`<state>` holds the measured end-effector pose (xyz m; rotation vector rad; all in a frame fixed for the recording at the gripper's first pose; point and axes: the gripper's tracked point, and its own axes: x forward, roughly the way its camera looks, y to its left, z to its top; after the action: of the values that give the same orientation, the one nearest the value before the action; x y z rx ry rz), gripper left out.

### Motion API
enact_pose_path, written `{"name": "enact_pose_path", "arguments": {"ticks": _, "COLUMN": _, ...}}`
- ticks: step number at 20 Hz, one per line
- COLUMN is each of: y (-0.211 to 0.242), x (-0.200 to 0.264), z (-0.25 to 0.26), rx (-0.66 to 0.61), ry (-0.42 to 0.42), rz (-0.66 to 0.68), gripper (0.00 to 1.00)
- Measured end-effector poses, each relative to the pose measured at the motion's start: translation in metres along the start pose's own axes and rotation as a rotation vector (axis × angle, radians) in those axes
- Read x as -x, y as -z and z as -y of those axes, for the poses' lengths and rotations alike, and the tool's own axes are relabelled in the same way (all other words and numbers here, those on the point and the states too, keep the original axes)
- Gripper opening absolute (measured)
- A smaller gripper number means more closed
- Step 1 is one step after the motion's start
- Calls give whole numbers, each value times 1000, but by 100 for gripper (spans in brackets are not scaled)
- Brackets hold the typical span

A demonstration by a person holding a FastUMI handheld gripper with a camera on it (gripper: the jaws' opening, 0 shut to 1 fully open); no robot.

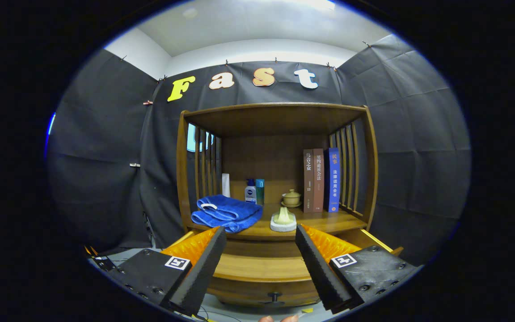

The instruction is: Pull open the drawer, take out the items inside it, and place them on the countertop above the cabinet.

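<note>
Black cloth walls close off the booth on every side, and right in the middle stands a wooden cabinet (pixel 275 179) with slatted sides. Nearest to us, the gripper (pixel 261 243) hangs in front of that cabinet with its fingers (pixel 204 264) spread wide, nothing between them, gripping nothing. Just below and between the fingers sits the drawer (pixel 262 273), pulled out toward us from the base of the cabinet, its dark knob (pixel 274 297) on the front panel; what lies inside it I cannot tell from this angle. Just beyond the fingertips runs the countertop (pixel 320 221), the cabinet's open shelf above the drawer. At the front of the cabinet's countertop a small pale item on a white round base (pixel 283 221) stands close to the edge, and to its left lies a folded blue towel (pixel 226 213). Deeper in the cabinet, a lidded cup (pixel 291 198) sits behind the pale item. Against the cabinet's back wall stand a white tube (pixel 225 184) and two bottles (pixel 255 191), and on the right side three upright books (pixel 321 180) lean together by the slats.
</note>
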<state>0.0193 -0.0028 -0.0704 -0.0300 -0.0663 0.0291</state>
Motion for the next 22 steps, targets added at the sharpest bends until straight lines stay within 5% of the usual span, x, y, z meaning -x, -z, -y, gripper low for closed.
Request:
{"name": "enact_pose_path", "arguments": {"ticks": 13, "y": 152, "x": 13, "z": 30, "rx": 5, "ry": 82, "rz": -165, "gripper": 99}}
{"name": "enact_pose_path", "arguments": {"ticks": 22, "y": 176, "x": -3, "z": 31, "rx": 0, "ry": 91, "rz": -182, "gripper": 99}}
